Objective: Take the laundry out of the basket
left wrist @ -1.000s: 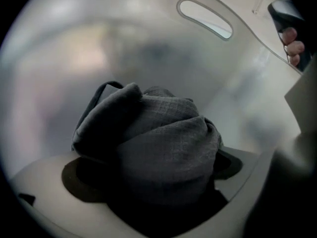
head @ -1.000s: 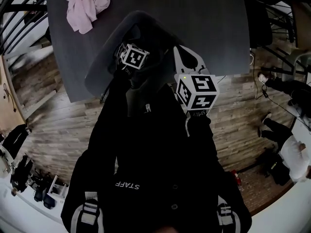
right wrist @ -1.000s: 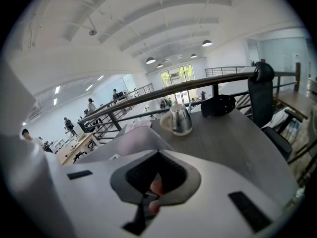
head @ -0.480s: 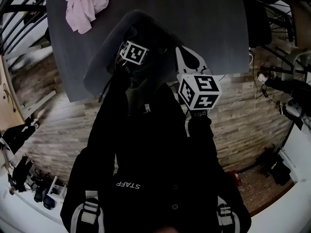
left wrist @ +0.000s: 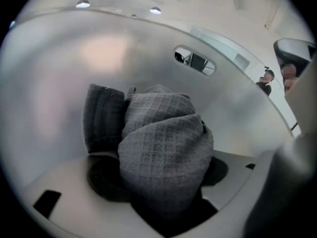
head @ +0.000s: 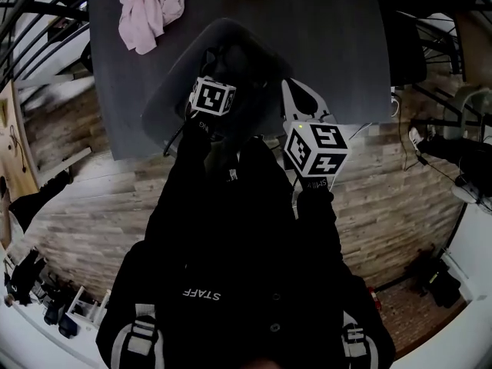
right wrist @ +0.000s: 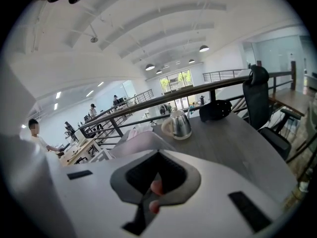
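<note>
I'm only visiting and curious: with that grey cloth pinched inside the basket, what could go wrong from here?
The jaws of the left gripper have just been closing on a bunched fold of the grey cloth; that hold might slip when lifted. The cloth could drag on the basket wall and shift the basket, which sits at the table edge.

A waffle-woven grey cloth [left wrist: 166, 157] is seen at centre against the smooth, matt plastic basket [left wrist: 54, 98] wall; glossy metal is shown by the kettle [right wrist: 181, 125]
</note>
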`<action>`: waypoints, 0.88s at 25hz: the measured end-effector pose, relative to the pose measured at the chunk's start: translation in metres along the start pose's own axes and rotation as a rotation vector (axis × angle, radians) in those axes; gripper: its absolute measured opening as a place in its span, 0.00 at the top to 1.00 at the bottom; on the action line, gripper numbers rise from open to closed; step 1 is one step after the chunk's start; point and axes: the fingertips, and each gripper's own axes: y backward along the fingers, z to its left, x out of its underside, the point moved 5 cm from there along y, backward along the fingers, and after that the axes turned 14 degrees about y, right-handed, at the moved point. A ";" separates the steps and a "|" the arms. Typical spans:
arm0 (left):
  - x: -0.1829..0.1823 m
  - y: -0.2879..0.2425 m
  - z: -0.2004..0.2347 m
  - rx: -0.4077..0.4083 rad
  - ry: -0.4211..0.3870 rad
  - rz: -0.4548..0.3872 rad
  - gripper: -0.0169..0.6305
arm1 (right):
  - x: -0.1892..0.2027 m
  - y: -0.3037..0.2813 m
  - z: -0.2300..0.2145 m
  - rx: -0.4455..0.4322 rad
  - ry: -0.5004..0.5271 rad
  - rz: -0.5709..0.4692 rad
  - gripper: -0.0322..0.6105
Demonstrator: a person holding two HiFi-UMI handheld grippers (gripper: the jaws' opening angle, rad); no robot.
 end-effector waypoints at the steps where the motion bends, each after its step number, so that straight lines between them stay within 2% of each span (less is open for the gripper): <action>1: -0.001 0.010 -0.003 0.003 0.009 -0.023 0.43 | -0.001 0.003 0.002 -0.001 0.001 -0.008 0.93; 8: -0.006 0.095 -0.019 0.062 0.100 -0.215 0.43 | -0.010 0.031 0.023 0.001 0.016 -0.060 0.93; 11: -0.016 0.136 -0.025 0.083 0.130 -0.337 0.43 | -0.024 0.038 0.029 -0.005 0.048 -0.110 0.93; 22: -0.034 0.271 -0.055 0.125 0.120 -0.732 0.43 | -0.082 0.068 0.064 0.047 0.185 -0.284 0.93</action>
